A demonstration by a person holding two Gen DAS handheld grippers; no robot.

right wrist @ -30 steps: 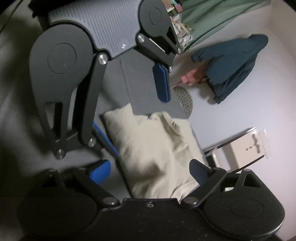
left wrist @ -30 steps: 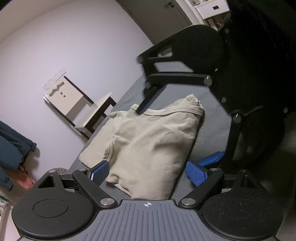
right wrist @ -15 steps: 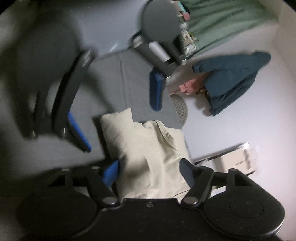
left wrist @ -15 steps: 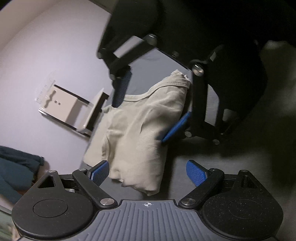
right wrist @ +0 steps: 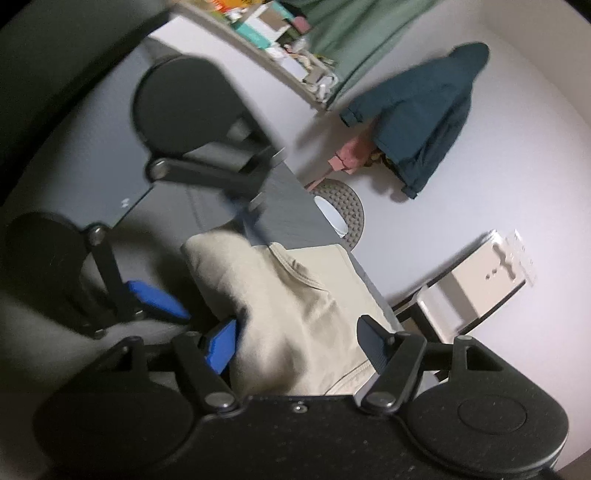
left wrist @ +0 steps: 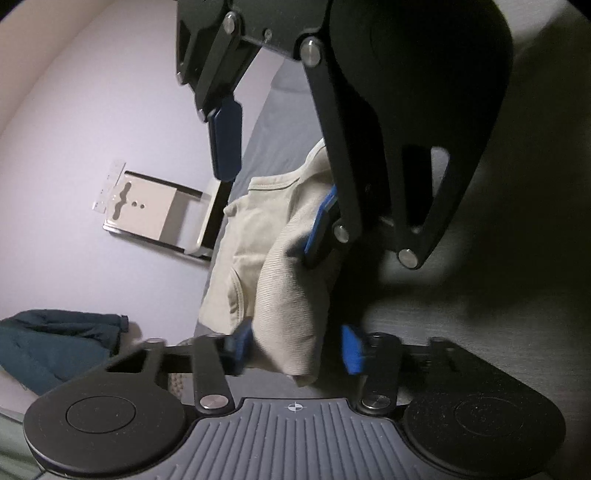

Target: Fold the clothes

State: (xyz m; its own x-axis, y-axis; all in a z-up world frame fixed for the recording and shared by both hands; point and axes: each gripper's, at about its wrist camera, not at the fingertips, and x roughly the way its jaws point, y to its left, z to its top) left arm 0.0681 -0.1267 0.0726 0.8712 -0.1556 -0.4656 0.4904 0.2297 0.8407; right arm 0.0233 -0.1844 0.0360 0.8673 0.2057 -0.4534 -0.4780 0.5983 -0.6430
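Observation:
A folded beige shirt (left wrist: pixel 258 240) (right wrist: pixel 295 295) lies on a grey bed (right wrist: pixel 295 225), with a gripper at each end. My left gripper (left wrist: pixel 295 349) has the near end of the fold between its blue pads. Its jaws are closing: the left pad touches the cloth and a dark gap stays at the right pad. My right gripper (right wrist: pixel 297 345) is shut on the thick fold at the opposite end, which fills the space between its pads. In the left wrist view the right gripper (left wrist: pixel 273 184) looms large above the shirt. The left gripper (right wrist: pixel 201 258) shows blurred in the right wrist view.
A small white stool (left wrist: pixel 155 210) (right wrist: pixel 476 288) stands against the pale wall beyond the bed's edge. A teal jacket (right wrist: pixel 424 110) hangs on that wall. A round grey mat (right wrist: pixel 347 210) lies on the floor below a cluttered shelf (right wrist: pixel 280 29).
My left jaws have narrowed around the shirt's near end. The right jaws narrowed earlier and have held since. The right gripper has come closer and higher in the left wrist view, and the shirt's far side has bunched up.

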